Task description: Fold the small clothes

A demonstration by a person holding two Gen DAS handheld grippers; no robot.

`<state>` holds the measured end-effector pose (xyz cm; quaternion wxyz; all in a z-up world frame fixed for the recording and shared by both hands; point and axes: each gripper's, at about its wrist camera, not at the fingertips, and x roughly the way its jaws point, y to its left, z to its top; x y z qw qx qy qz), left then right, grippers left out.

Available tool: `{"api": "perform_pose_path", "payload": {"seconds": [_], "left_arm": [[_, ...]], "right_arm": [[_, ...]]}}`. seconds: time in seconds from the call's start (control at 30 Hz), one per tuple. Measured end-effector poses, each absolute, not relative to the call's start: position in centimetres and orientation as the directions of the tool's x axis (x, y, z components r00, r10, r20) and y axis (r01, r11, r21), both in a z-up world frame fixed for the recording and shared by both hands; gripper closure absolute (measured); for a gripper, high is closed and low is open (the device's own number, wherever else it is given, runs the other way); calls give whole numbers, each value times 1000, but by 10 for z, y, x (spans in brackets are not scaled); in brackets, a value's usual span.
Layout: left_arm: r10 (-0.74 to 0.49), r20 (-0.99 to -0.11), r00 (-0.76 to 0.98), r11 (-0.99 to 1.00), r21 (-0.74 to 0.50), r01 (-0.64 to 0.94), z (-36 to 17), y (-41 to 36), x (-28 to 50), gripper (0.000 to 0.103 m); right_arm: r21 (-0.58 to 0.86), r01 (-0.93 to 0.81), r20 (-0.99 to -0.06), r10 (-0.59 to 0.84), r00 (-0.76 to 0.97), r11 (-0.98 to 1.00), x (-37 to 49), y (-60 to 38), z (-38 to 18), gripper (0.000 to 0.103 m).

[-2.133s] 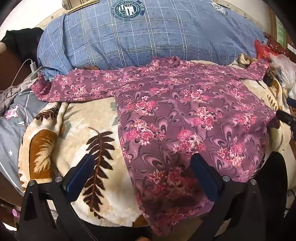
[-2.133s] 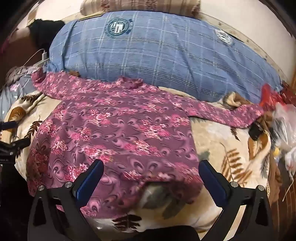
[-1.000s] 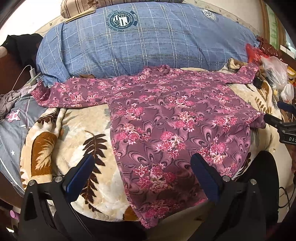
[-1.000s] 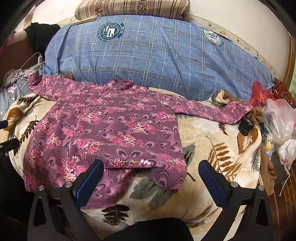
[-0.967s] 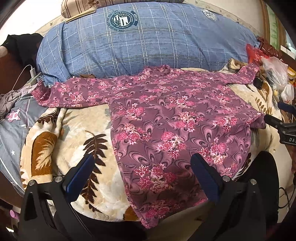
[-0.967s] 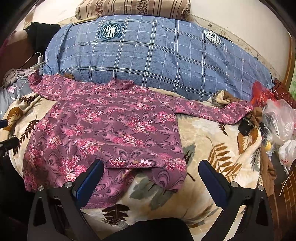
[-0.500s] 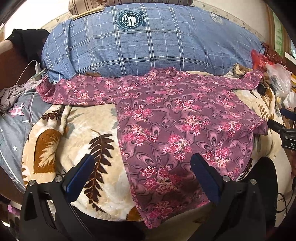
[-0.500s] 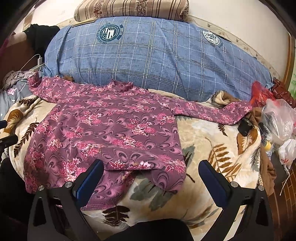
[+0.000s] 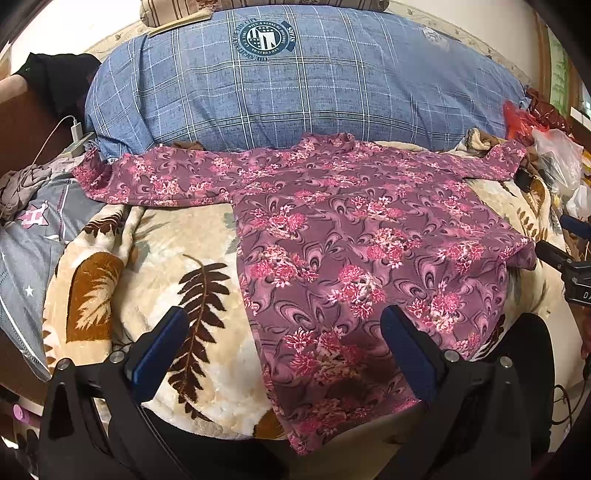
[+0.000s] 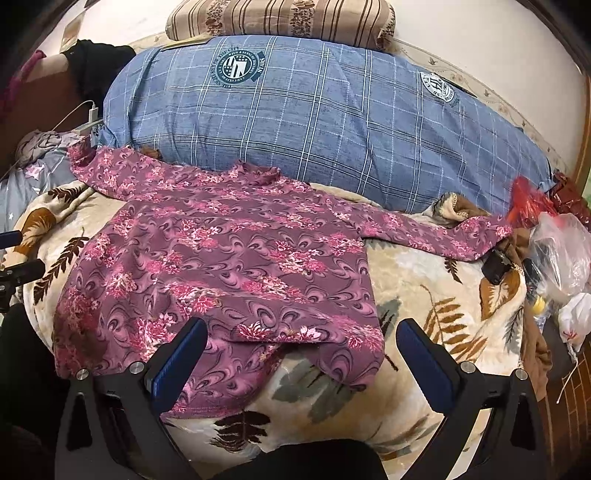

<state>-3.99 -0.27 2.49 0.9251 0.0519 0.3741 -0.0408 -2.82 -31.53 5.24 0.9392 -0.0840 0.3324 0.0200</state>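
On the blanket (image 9: 155, 258) the top (image 9: 354, 243) lies unfolded.
Both my grippers, left (image 9: 284, 347) and right (image 10: 303, 350), hang released; its near hem overhangs and may slide off when pinched.

A purple floral top (image 10: 229, 258) is lying spread flat on a cream leaf-print blanket (image 10: 424, 295), both sleeves stretching outward; its collar is touching a big blue plaid pillow (image 10: 314, 122), which is carrying a striped pillow (image 10: 280, 18) on top; the right gripper (image 10: 301, 341) is hovering with jaws wide apart over the top's wrinkled hem, gripping nothing; plastic bags (image 10: 565, 247) are sitting at the right edge; the other gripper's tips (image 10: 18, 269) are showing at the left edge.
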Motion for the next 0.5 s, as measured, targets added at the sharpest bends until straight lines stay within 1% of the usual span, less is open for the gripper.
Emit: {"api": "perform_pose_path", "payload": {"seconds": [0.27, 0.5], "left_arm": [[-28, -695, 718, 993, 66, 103, 23, -2, -30, 0], [-48, -704, 709, 994, 40, 106, 19, -2, -19, 0]], "right_arm": [[-113, -83, -645, -10, 764, 990, -26, -326, 49, 0], [-124, -76, -660, -25, 751, 989, -18, -332, 50, 0]]}}
